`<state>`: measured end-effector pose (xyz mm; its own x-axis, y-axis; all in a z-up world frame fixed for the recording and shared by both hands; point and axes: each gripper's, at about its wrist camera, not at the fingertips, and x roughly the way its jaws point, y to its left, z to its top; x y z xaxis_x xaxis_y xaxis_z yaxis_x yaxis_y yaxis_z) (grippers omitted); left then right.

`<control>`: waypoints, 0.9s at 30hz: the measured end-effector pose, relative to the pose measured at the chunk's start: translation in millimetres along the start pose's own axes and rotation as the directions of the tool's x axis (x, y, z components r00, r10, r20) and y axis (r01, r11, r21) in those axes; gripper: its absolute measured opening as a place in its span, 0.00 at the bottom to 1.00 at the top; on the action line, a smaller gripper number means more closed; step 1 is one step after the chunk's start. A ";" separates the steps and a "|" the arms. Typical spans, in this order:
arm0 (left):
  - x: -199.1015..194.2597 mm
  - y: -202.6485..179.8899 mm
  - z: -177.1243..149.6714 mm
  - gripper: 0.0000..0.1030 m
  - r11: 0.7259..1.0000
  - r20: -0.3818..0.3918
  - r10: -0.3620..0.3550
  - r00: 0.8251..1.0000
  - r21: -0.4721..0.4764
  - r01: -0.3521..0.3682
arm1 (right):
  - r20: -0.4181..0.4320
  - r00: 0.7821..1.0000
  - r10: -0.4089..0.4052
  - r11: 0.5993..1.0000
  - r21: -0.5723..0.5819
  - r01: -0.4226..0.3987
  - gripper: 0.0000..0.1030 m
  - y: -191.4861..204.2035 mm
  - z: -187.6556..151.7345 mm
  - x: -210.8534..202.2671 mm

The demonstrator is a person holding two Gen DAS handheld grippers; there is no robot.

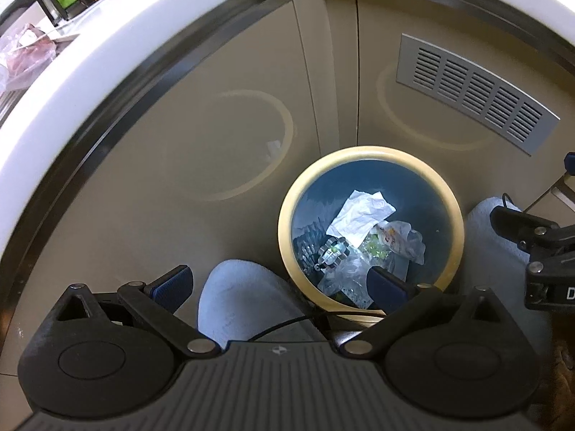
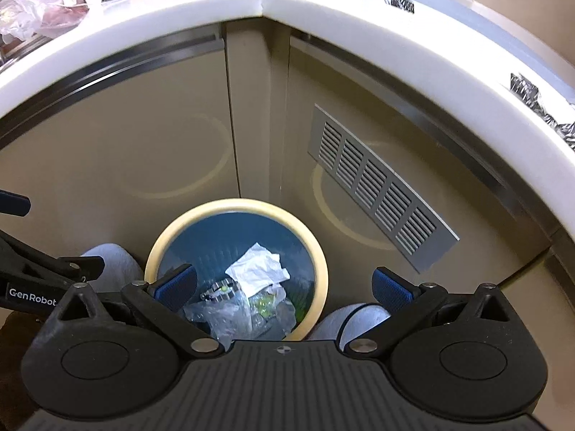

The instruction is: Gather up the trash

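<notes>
Both grippers hang above the bin (image 1: 370,237), which stands on the floor in the cabinet (image 1: 215,143) corner, below the white counter (image 1: 90,82). The left gripper (image 1: 280,283) has its jaws spread wide and holds nothing; the right gripper (image 2: 284,287) is just as wide and just as empty. The trash already lies in the bin: a crumpled white paper (image 1: 359,215), clear plastic wrap (image 1: 345,273) and a printed wrapper (image 1: 391,233), piled low against the blue liner.

More litter seems to wait on the counter: dark foil scraps (image 2: 532,93) at its right edge and a pinkish plastic bag (image 2: 61,7) at the left.

Risks, as I judge them:
- The person's grey-clad feet (image 1: 237,301) stand tight on both sides of the bin, so a careless step could tip it and spill what is collected
- The two grippers sit close together, the right one's body showing at the left view's edge; swinging either up to the counter could knock them together
- The foil scraps lie near the counter lip; a clumsy pinch could push them off onto the floor, outside the bin
- Thin plastic may cling to a pad and not drop on release
</notes>
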<state>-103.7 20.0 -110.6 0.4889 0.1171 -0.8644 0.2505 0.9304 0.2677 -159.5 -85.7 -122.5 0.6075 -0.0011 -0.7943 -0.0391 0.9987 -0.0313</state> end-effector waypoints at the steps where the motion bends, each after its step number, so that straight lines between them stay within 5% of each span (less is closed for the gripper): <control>1: 2.0 0.0 1.4 1.00 1.000 -0.005 -0.002 1.000 0.000 0.002 | -0.008 1.000 -0.001 1.000 0.000 0.001 1.00 0.3 0.0 2.2; 12: 22.7 0.9 3.6 1.00 0.998 -0.072 -0.041 0.997 -0.050 0.038 | -0.047 0.999 -0.006 1.000 -0.006 0.006 1.00 2.6 -1.1 14.3; 20: 16.8 -0.8 4.7 1.00 0.998 -0.040 0.002 0.999 -0.059 -0.005 | -0.018 1.000 0.017 1.000 -0.002 -0.017 1.00 0.7 0.0 10.1; 27: 10.9 4.9 4.6 1.00 0.995 -0.016 -0.030 0.999 -0.091 0.029 | 0.006 0.999 0.050 0.999 0.020 -0.050 1.00 -2.0 0.2 3.1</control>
<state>-93.3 24.2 -116.7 0.4679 0.0943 -0.8787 0.1872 0.9612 0.2028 -157.4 -87.7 -124.8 0.6095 0.0494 -0.7912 -0.0536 0.9983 0.0210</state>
